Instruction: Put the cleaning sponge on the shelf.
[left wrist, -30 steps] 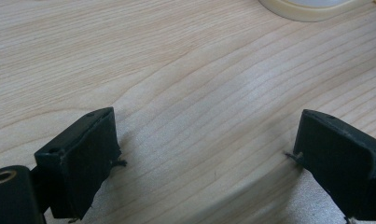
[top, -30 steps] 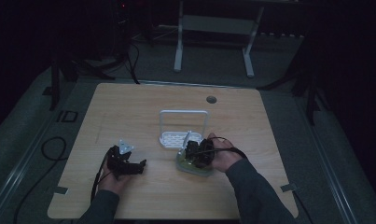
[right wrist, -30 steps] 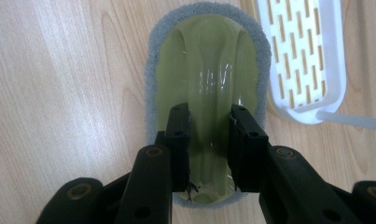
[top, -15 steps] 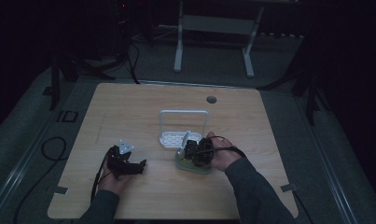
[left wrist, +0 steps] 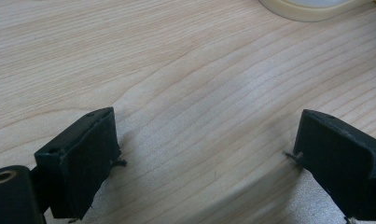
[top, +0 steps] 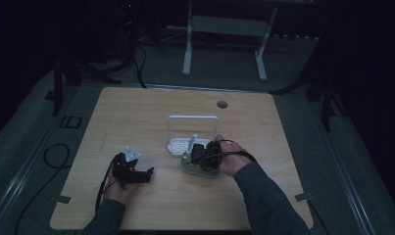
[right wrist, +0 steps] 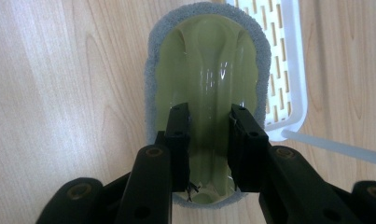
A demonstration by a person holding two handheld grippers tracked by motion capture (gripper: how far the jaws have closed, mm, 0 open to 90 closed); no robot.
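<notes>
Right gripper [right wrist: 208,122] is down on the oval scrub pad with the glossy olive-green plastic grip and grey foam rim [right wrist: 208,70]. The jaws straddle the raised centre ridge of the grip, clenched on it or very nearly so; no gap visible between pads and ridge. The pad lies flat on the pale wooden table [top: 136,112], right of centre toward the near edge, with its far-right side just beside the white slotted plastic tray with the tall wire-loop handle [top: 192,131].

Left gripper [top: 132,171] rests on the table at near left, well apart from the pad. Its jaws are released, wide apart, nothing but bare wood between them.

Judgement: the step in hand is picking the pad up by its ridge. To do it well:
- seat the pads deeper along the ridge, since the plastic is slick and tapered and a tip-only pinch may slip
- squeeze square to the ridge, not skewed
- lift straight up before moving sideways, so the foam edge doesn't catch the tray lip

View differences:
- Right gripper view gives jaw-to-ridge alignment and the tray slots; in the high view the hand and gripper body cover that contact.
- High view gives the layout: both hands, the tray's handle, a dark round grommet hole [top: 222,104] at the far side.
- Left gripper view catches a cream curved rim [left wrist: 311,10] at its top edge, too cropped to identify.
</notes>
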